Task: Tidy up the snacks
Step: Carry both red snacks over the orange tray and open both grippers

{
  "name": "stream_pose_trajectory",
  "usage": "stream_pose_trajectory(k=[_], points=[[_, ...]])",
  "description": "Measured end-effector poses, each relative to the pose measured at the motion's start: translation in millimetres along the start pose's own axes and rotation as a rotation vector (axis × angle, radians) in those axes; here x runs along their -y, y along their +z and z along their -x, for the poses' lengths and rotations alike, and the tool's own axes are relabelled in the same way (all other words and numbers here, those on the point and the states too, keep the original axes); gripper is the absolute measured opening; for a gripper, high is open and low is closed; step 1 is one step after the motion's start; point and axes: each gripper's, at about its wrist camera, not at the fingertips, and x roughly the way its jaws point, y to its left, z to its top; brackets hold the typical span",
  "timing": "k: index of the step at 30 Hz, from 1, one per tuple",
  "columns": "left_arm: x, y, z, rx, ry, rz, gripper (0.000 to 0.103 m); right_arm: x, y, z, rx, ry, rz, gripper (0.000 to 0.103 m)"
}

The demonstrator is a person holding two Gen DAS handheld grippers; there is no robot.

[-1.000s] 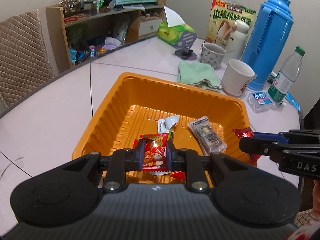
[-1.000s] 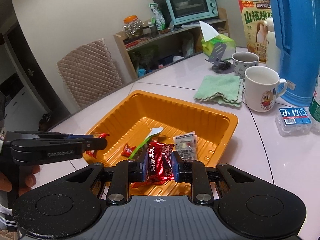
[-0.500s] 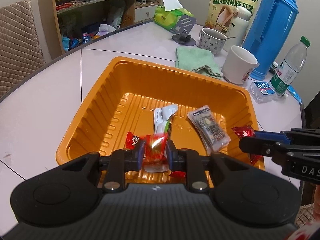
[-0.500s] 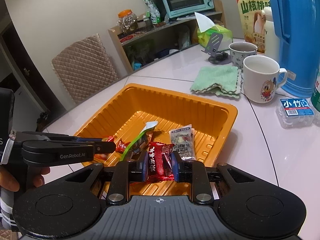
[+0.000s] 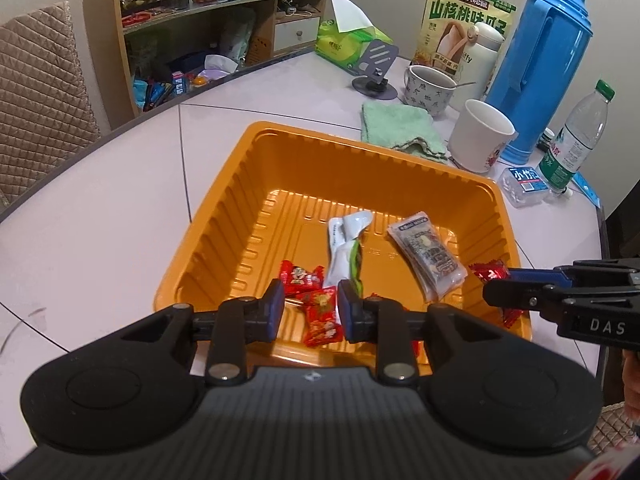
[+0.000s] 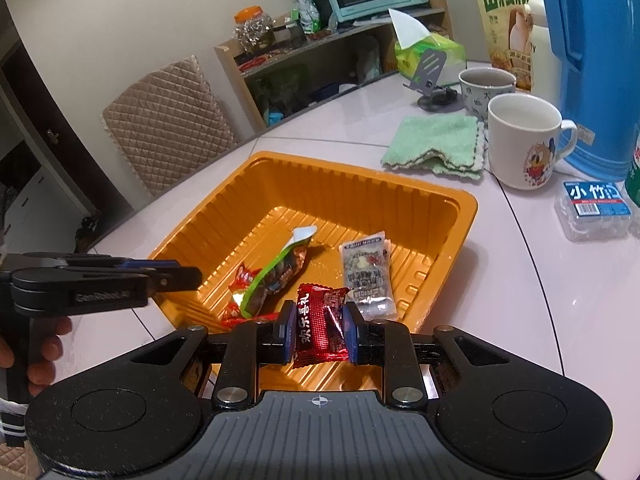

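An orange tray on the pale table holds a white-and-green packet, a clear packet and a red candy. My left gripper hangs over the tray's near side. Its jaws are opening, and a small red snack packet lies loose between and below them on the tray floor. My right gripper is shut on a dark red snack packet above the tray's near right edge. From the right wrist the left gripper shows side-on, held by a hand.
Behind the tray lie a green cloth, a white mug, a patterned cup, a blue thermos, a water bottle and a small plastic box. A quilted chair and a shelf stand beyond the table edge.
The left jaws have parted and the small red packet they held has dropped onto the tray floor. The right gripper keeps its dark red packet and has hardly moved.
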Motion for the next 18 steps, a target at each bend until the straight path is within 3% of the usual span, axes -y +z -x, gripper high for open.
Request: stream_pose_trajectory(k=[12,13,15,18], points=[[-3.8,-0.2,1.8,0.0,0.004,0.006,0.025,-5.8,-0.8,-11.3,-0.043,0.018,0.014,0.026],[-3.5,-0.4,1.7,-0.002,0.002,0.006,0.025,-6.4,-0.9,-12.8,-0.048,0.014,0.013,0.028],[-2.6,-0.7,1.5,-0.004,-0.002,0.007,0.025,-7.2,-1.1,-15.7,-0.059,0.001,0.017,0.044],[-1.6,-1.9,2.8,-0.004,-0.002,0.001,0.025,-6.5,-2.4,-13.9,-0.045,-0.007,0.023,0.049]])
